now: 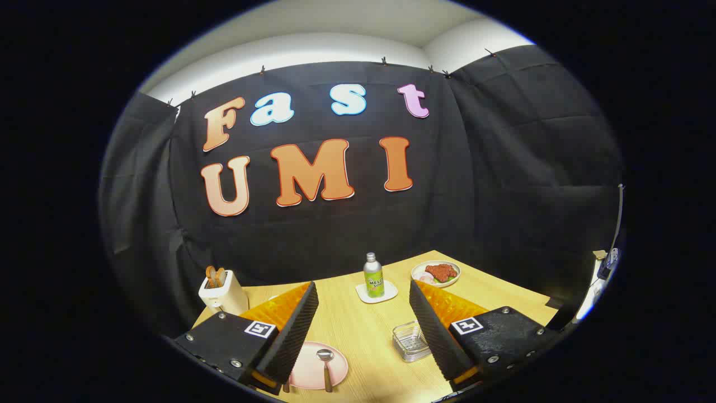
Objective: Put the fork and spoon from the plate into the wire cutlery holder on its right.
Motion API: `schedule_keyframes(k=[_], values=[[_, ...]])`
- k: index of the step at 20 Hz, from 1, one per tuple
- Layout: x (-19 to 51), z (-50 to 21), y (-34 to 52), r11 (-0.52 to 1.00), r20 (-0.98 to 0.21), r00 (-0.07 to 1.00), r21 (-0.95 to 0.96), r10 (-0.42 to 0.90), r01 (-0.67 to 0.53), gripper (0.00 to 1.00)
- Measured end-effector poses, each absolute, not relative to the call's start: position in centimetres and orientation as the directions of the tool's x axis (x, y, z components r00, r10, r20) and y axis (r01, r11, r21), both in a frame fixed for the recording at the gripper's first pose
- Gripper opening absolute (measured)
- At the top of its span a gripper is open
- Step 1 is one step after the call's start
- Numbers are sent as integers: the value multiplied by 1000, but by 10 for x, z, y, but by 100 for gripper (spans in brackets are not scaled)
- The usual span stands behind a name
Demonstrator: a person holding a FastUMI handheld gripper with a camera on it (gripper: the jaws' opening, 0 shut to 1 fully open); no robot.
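We see our gripper (363, 336) with jaws wide apart above a wooden table (363, 330); spoon (326, 366) on pink plate (319, 365), wire holder (410, 341) right, green bottle (373, 276) beyond, label unreadable.

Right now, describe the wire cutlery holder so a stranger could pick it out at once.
Start at the wooden table, seen between the open gripper fingers. Near the inner face of the right-hand finger, to the right of the pink plate with the spoon, stands the wire cutlery holder. It is the one see-through metal basket, unlike the solid bottle, bowl and toaster.
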State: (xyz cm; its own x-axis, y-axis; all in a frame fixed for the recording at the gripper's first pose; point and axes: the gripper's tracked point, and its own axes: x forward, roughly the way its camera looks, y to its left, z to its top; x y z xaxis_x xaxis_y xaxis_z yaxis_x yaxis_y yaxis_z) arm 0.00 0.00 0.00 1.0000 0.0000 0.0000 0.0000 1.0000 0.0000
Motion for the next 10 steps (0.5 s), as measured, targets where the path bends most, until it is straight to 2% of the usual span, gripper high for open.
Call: schedule_keyframes(k=[10], values=[[6,-21,35,996,-21,999,-80,46,-48,98]])
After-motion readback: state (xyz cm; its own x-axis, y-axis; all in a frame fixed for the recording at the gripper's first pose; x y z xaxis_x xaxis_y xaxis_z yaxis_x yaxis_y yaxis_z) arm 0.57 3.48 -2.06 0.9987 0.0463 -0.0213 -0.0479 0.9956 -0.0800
